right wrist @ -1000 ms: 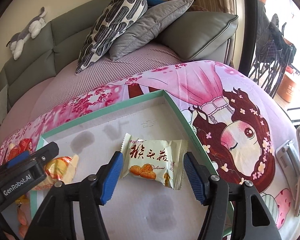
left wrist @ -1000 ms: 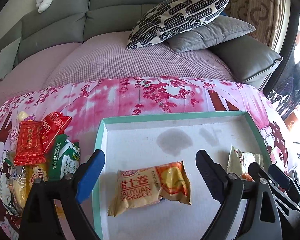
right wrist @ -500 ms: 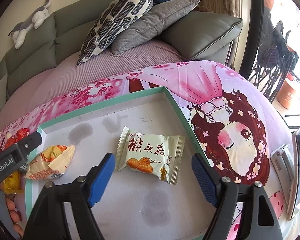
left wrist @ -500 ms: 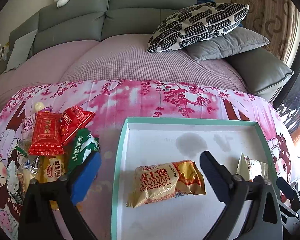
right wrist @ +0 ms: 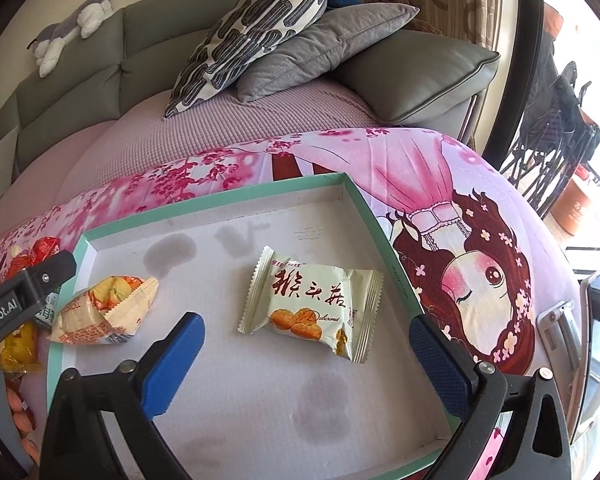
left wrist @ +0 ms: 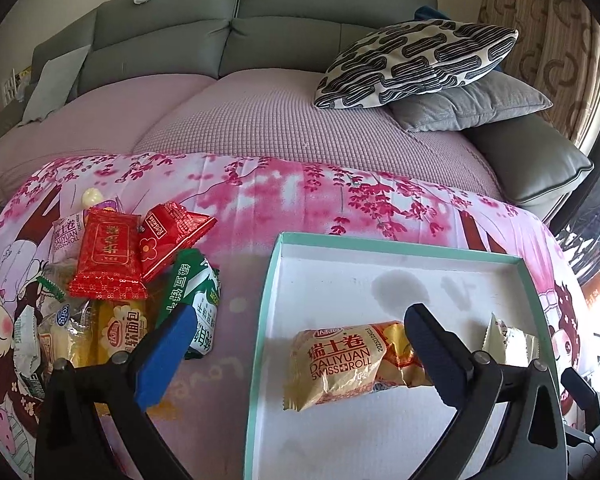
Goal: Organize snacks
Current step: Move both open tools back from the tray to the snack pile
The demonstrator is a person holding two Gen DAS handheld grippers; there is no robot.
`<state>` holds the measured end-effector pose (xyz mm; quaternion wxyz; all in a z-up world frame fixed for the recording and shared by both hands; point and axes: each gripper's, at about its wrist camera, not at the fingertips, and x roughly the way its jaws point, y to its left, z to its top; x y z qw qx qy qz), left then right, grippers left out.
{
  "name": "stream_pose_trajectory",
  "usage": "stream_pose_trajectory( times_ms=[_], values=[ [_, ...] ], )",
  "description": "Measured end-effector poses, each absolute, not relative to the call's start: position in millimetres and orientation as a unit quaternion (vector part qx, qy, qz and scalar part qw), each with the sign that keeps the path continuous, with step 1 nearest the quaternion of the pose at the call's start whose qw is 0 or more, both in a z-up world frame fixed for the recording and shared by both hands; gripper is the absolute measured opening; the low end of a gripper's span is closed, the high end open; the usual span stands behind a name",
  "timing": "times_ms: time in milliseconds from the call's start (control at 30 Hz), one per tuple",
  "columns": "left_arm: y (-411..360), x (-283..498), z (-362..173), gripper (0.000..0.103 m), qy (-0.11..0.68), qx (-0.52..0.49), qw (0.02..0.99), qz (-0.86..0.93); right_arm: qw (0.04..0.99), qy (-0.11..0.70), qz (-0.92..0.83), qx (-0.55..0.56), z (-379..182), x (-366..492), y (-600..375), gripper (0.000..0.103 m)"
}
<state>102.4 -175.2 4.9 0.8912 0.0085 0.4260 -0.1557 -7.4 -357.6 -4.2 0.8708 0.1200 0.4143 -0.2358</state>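
Two packets placed in tray (right wrist: 384,236): Swiss roll (left wrist: 340,364), cream biscuit packet (right wrist: 312,304). Pile of snacks (left wrist: 112,280) left of tray remaining. Left claw (left wrist: 296,352), right claw (right wrist: 304,364): spread wide, empty.

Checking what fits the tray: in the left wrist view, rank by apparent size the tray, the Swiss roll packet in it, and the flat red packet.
1. tray
2. Swiss roll packet, though nearer the camera
3. flat red packet
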Motion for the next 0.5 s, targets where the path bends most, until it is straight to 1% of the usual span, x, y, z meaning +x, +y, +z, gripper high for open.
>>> stream_pose_trajectory(
  times_ms=[300,500],
  values=[
    [-150.4,86.0,19.6,0.103,0.41,0.003,0.895,-0.177,0.863,0.436,-0.235,0.104,-3.7,-9.7,-342.1,0.103],
    [-128.4,75.6,28.7,0.103,0.397,0.028,0.905,-0.152,0.864,0.432,-0.234,0.104,1.4,-13.1,-334.1,0.103]
  ],
)
